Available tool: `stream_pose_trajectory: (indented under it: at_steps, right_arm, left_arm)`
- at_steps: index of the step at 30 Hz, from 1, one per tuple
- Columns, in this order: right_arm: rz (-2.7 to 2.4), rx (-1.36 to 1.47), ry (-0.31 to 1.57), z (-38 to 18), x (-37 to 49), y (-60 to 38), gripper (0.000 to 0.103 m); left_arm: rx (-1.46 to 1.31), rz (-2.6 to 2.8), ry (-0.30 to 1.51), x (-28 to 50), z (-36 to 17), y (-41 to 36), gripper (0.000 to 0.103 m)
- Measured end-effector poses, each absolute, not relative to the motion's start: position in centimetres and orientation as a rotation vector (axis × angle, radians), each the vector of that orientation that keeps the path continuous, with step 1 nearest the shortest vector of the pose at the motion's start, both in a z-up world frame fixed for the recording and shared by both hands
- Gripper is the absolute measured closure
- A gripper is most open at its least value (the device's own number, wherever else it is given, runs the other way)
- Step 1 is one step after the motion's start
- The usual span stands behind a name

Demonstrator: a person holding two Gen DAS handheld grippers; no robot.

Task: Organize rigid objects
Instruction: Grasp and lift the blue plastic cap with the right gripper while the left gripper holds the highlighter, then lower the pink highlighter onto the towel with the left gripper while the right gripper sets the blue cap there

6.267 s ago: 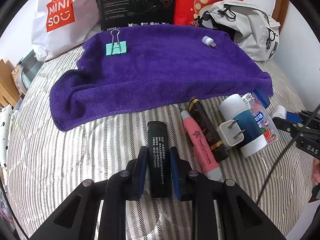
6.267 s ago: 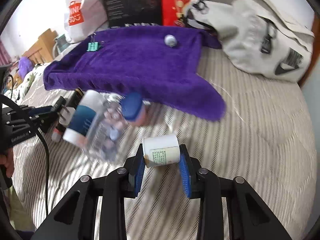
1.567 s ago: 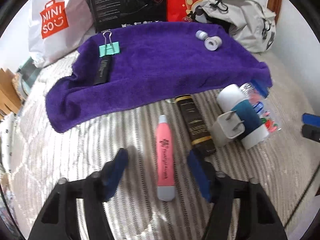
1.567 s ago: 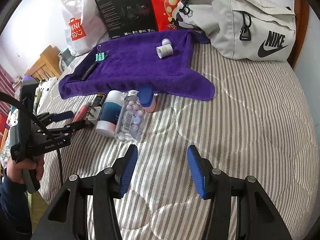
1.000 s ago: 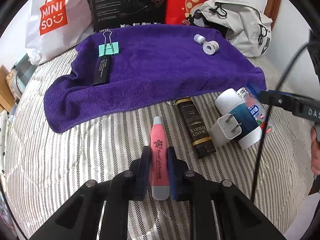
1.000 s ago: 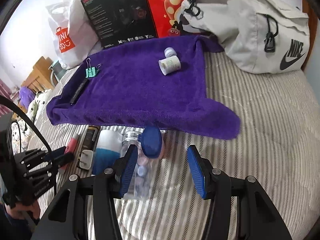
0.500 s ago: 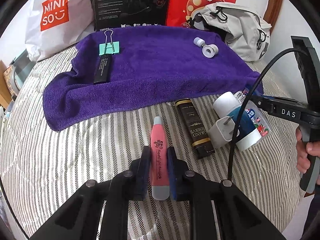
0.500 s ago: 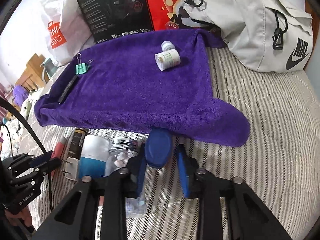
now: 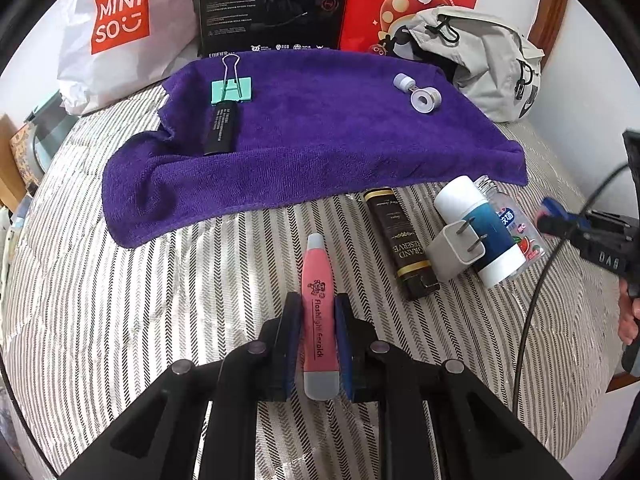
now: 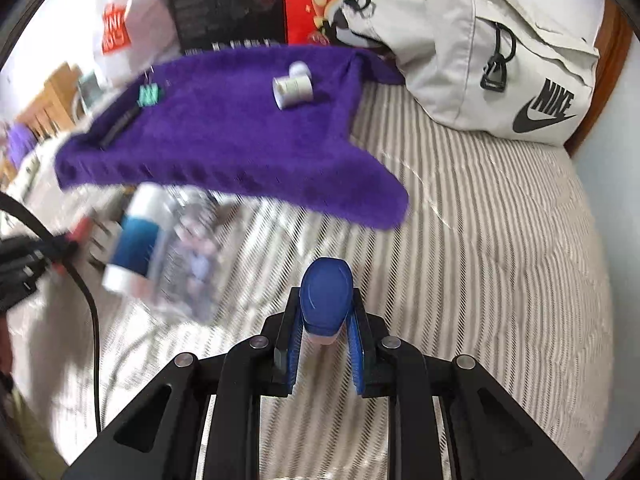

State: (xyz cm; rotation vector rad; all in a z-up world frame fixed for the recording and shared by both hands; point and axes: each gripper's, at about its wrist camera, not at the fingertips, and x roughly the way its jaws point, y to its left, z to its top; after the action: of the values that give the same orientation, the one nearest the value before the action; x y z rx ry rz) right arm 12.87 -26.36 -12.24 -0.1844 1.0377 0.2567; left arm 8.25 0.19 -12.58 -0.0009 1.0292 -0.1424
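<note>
My left gripper [image 9: 316, 304] is shut on a pink flashlight earpick [image 9: 317, 312] that lies on the striped bedcover. My right gripper [image 10: 325, 308] is shut on a small blue-capped bottle [image 10: 326, 294] and holds it above the cover. On the purple towel [image 9: 304, 140] lie a teal binder clip [image 9: 232, 90], a black flat stick [image 9: 219, 128], a white tape roll [image 9: 425, 99] and a small white cap [image 9: 401, 81]. In front of the towel lie a black tube [image 9: 402, 244], a white plug [image 9: 460, 246], a white and blue bottle [image 9: 480, 228] and a clear candy bottle [image 9: 516, 216].
A white Miniso bag [image 9: 120, 28], a black box [image 9: 272, 4] and a red bag [image 9: 412, 0] stand behind the towel. A grey Nike backpack [image 10: 480, 52] lies at the back right. Striped bedcover [image 10: 500, 260] lies bare to the right.
The right gripper has lifted the blue-capped bottle away from the pile and drawn back, with the view blurred by motion. The left gripper stays shut on the pink earpick.
</note>
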Motion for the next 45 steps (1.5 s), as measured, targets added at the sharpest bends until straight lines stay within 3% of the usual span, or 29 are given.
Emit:
stream_pose_trajectory:
  at_steps: [7,13,24,35,45]
  right_arm:
    - [0.251,-0.144,1.011,-12.8,13.0,-26.7,0.082]
    - [0.288,-0.083,1.020,-12.1,12.6,-27.8,0.083]
    - [0.365,-0.063,0.980,-9.3,12.5,-26.8,0.083]
    - [0.422,-0.098,0.926,-6.4,16.2,-24.3,0.083]
    - [0.423,-0.105,0.931,-6.2,20.1,-23.3,0.083]
  left_arm:
    - [0.067,-0.118,1.007,8.2,-12.5,-0.8,0.086]
    - [-0.114,-0.194,1.037,8.4,-12.3,1.6,0.087]
    - [-0.147,-0.218,0.979,8.6,-9.0,2.3,0.087]
    - [-0.095,-0.186,0.906,13.7,-5.5,2.8,0.087]
    - [-0.080,-0.159,0.949,19.6,-7.8,3.2,0.087]
